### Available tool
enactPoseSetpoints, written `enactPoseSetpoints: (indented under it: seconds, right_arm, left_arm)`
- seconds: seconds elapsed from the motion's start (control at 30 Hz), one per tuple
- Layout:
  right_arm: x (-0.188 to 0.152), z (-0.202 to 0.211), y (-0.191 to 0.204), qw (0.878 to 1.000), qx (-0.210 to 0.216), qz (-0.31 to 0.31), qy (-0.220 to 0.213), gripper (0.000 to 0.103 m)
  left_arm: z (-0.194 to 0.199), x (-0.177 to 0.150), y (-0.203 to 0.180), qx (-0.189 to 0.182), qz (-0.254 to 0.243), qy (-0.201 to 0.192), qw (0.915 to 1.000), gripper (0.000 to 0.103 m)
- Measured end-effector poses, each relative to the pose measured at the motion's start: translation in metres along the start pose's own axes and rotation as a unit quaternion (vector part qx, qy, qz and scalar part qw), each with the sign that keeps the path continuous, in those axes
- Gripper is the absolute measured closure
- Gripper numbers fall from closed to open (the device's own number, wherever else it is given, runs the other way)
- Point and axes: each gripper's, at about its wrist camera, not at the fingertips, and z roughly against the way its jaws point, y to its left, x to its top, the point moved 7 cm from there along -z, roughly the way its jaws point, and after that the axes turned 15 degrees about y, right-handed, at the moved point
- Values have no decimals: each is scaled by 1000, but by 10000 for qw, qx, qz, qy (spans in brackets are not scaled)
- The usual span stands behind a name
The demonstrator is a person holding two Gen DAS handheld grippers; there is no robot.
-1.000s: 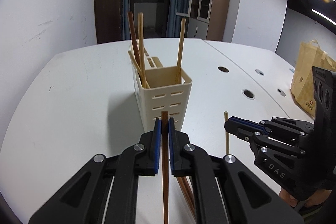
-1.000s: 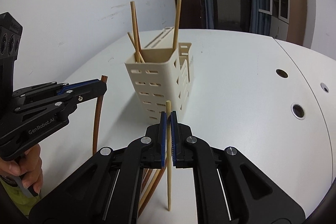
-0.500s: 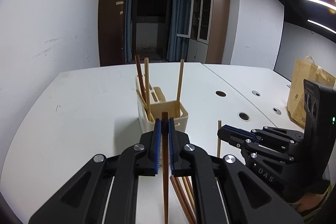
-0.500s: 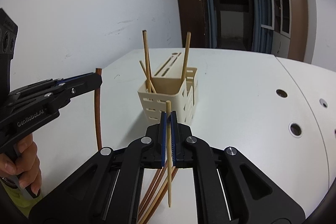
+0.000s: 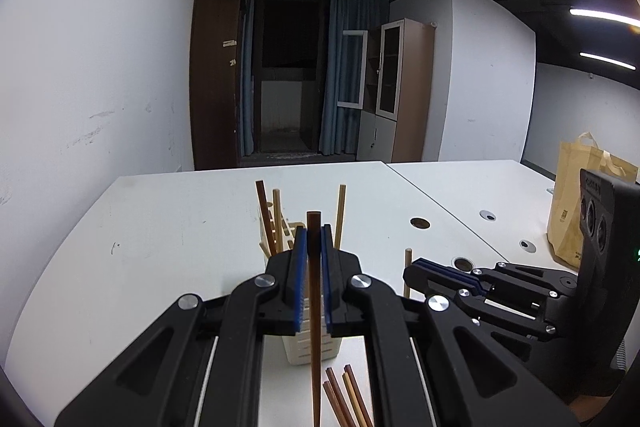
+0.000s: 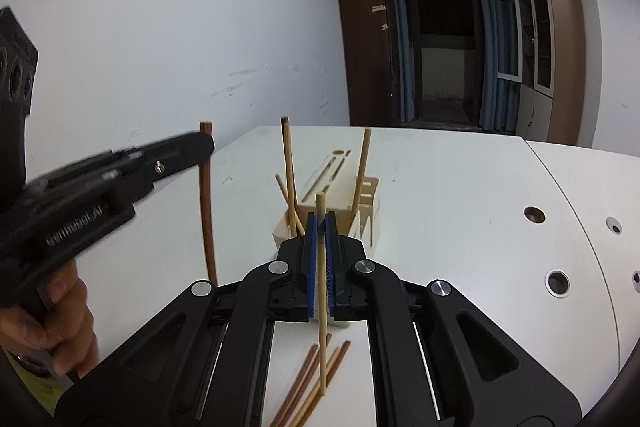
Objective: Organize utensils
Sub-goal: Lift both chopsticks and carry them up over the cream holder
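My left gripper (image 5: 313, 239) is shut on a dark brown chopstick (image 5: 314, 327) that hangs upright. My right gripper (image 6: 321, 227) is shut on a pale wooden chopstick (image 6: 321, 303), also upright. Both are held above and just short of the cream utensil holder (image 6: 364, 203), which stands on the white table (image 6: 440, 195) with three chopsticks (image 6: 289, 171) in it. Several loose chopsticks (image 6: 308, 383) lie on the table below the grippers. The left gripper with its brown chopstick (image 6: 207, 203) shows at the left of the right wrist view, and the right gripper (image 5: 416, 273) at the right of the left wrist view.
A tan paper bag (image 5: 576, 203) stands at the far right of the table. Round cable holes (image 6: 534, 214) dot the right side of the table. A person's hand (image 6: 52, 323) grips the left tool's handle. A wall is close on the left; cabinets stand behind.
Both grippers have risen with their chopsticks and tilted up, so the holder now sits lower in both views and more of the room shows. The grips stay shut.
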Motion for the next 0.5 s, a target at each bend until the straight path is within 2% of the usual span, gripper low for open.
enactPoseSetpoints:
  seconds: [0.27,0.5]
  right_arm:
    - [23,-2,13,9995,-5,100,-294,100]
    - [32,1,6,9987,-49,178,-483,100]
  left_arm:
    - [-5,11,5,-37,87,-174,9998,96]
    - [9,20,7,-141,133,-586,9981,96]
